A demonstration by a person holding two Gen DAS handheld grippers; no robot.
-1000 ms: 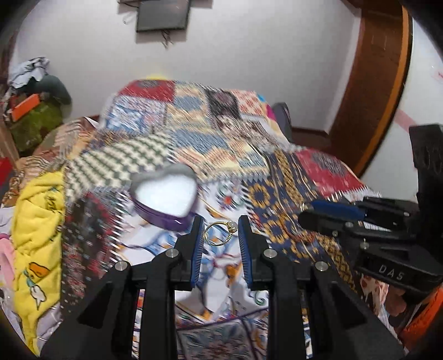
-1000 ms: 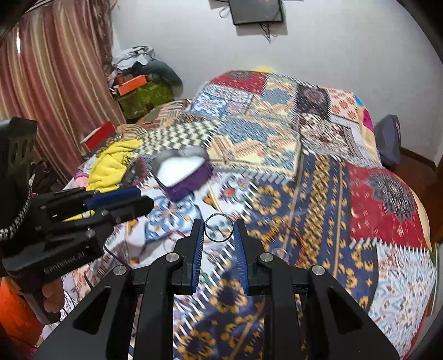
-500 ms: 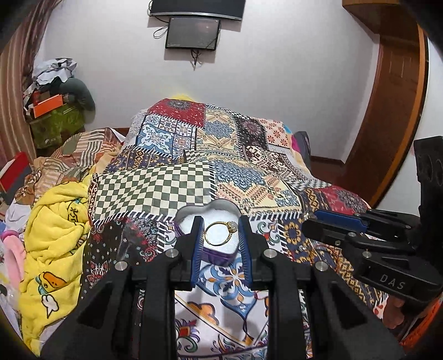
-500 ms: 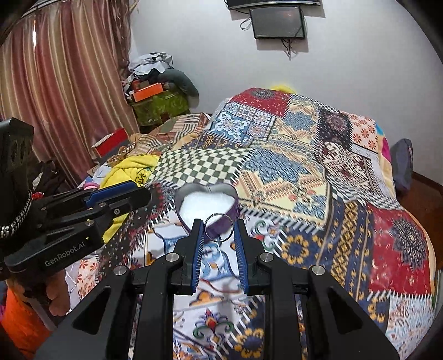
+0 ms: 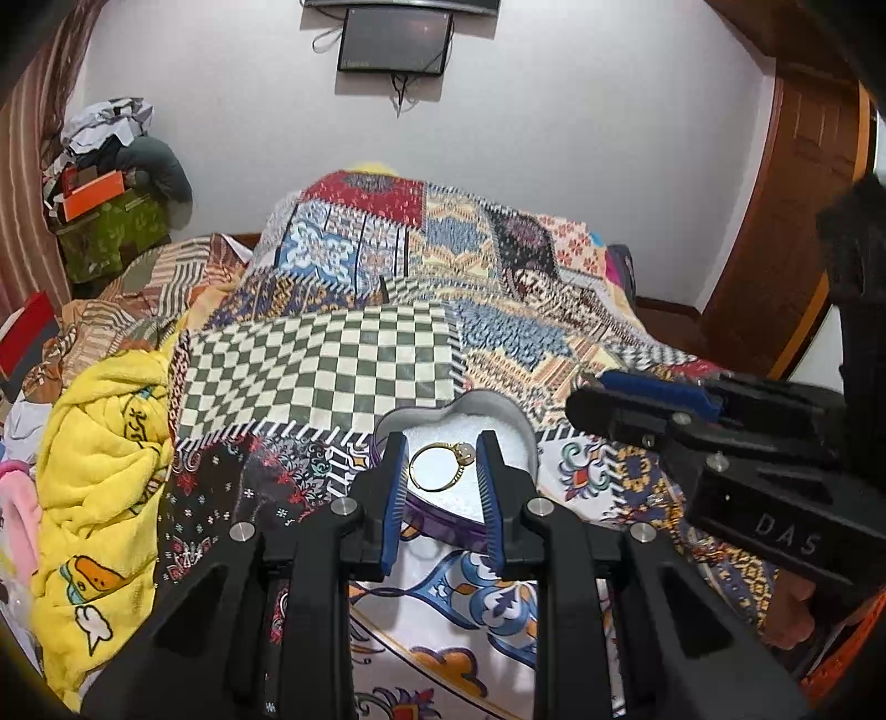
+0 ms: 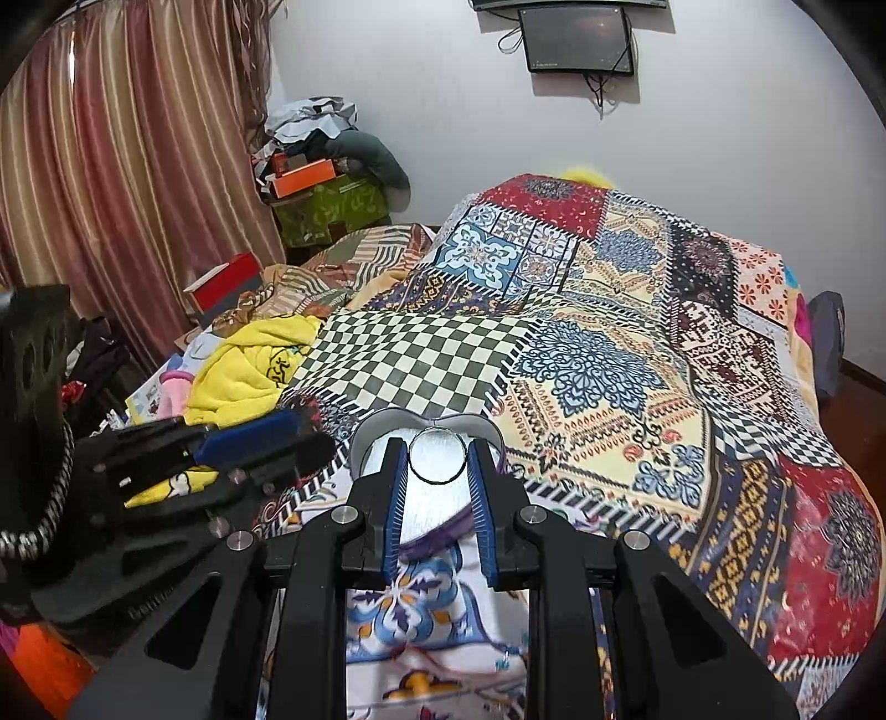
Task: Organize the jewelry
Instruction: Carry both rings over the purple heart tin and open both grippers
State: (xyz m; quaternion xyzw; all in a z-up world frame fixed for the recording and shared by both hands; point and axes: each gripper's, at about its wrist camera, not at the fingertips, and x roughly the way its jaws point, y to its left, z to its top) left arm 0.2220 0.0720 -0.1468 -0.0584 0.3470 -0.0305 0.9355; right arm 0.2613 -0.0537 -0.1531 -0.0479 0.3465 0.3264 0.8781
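A heart-shaped purple jewelry box (image 5: 498,421) with a white lining lies open on the patchwork bedspread; it also shows in the right wrist view (image 6: 382,437). My left gripper (image 5: 441,468) is shut on a gold ring (image 5: 437,471) with a small stone, held just above the box. My right gripper (image 6: 437,459) is shut on a plain silver ring (image 6: 437,458), also held over the box. The right gripper shows at the right of the left wrist view (image 5: 692,437); the left gripper shows at the left of the right wrist view (image 6: 221,448).
A yellow blanket (image 5: 94,443) is heaped at the bed's left edge. Boxes and clothes are piled by the striped curtain (image 6: 111,166). A wooden door (image 5: 792,221) stands at the right. A monitor (image 5: 393,41) hangs on the far wall.
Both grippers have moved forward over the bed with their rings, from short of the heart box to right above its white lining. Both stayed shut on their rings.
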